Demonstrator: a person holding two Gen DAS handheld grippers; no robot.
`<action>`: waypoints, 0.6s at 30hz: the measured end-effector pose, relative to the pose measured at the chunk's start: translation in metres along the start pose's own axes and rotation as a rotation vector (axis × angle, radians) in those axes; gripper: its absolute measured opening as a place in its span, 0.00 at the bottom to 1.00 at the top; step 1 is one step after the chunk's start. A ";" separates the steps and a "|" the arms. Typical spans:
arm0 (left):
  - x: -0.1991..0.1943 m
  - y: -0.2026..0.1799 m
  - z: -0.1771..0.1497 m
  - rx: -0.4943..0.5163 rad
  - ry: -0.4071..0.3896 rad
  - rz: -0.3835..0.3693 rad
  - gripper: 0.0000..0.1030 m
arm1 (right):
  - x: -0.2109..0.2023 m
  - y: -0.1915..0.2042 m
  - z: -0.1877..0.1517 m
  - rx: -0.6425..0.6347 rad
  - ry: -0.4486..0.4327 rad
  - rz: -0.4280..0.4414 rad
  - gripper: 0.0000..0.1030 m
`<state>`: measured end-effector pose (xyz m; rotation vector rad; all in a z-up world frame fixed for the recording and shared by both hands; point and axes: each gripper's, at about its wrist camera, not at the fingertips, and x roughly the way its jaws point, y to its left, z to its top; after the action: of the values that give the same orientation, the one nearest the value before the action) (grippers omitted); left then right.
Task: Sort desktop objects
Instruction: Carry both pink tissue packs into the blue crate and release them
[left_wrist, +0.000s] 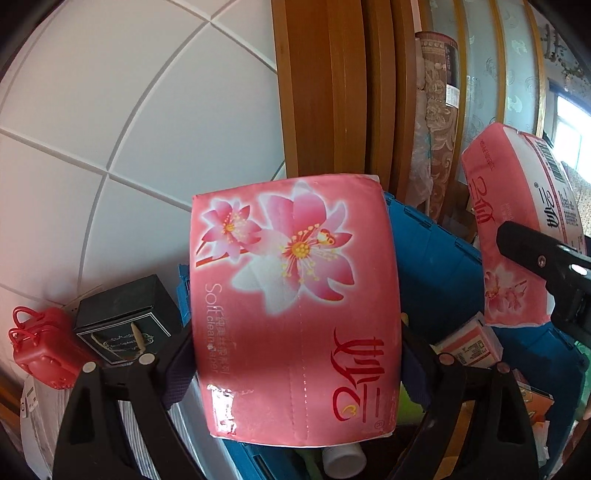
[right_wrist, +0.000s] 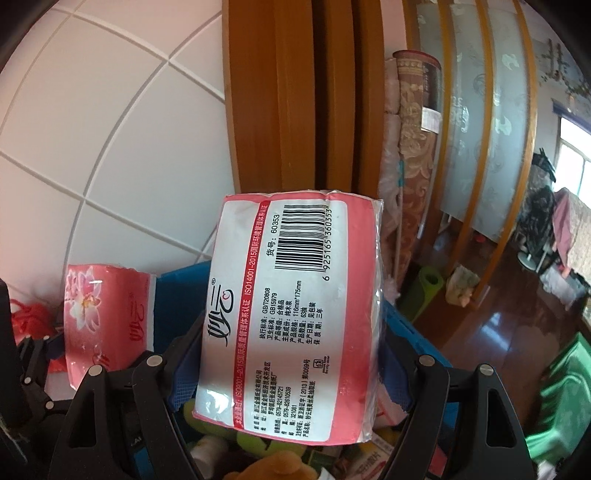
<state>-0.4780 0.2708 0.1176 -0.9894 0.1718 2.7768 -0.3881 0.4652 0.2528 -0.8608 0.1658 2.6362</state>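
Your left claw (left_wrist: 295, 354) is clenched on a pink tissue pack (left_wrist: 295, 310), flower side facing the camera, its purple pads (left_wrist: 181, 373) pressing on both long edges of the pack. You hold it in the air over a blue crate (left_wrist: 439, 258), in front of a white tiled wall (left_wrist: 110, 129) and a brown wooden door frame (left_wrist: 332, 92). Your right claw (right_wrist: 288, 358) grips a second tissue pack (right_wrist: 291, 317) the same way, with the barcode and printed label side up, and this pack also hangs over the blue crate, its far end reaching toward the door frame. From the left view you can see the second pack off to the right with one black finger of the right claw across it; from the right view the first pack sits off to the left, well apart from the second. To the left of the crate you have a small red toy suitcase (left_wrist: 44, 350) just beside a black box (left_wrist: 125, 317). Inside the crate lie a small orange box (left_wrist: 469, 343) and a white bottle cap (left_wrist: 343, 461), and a green roll (right_wrist: 424, 291) leans on the floor near a rolled patterned rug (right_wrist: 410, 147).
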 end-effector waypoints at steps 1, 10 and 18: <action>0.002 -0.001 0.000 0.002 -0.001 0.001 0.89 | 0.000 0.002 -0.002 0.000 0.002 0.000 0.79; 0.005 -0.001 -0.001 0.024 -0.011 0.015 0.93 | 0.024 0.004 -0.003 0.001 0.050 -0.007 0.81; 0.013 -0.004 -0.003 0.020 0.018 0.012 0.93 | 0.018 0.009 0.000 -0.023 0.039 -0.057 1.00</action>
<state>-0.4853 0.2755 0.1063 -1.0128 0.2083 2.7723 -0.4054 0.4625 0.2423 -0.9109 0.1188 2.5745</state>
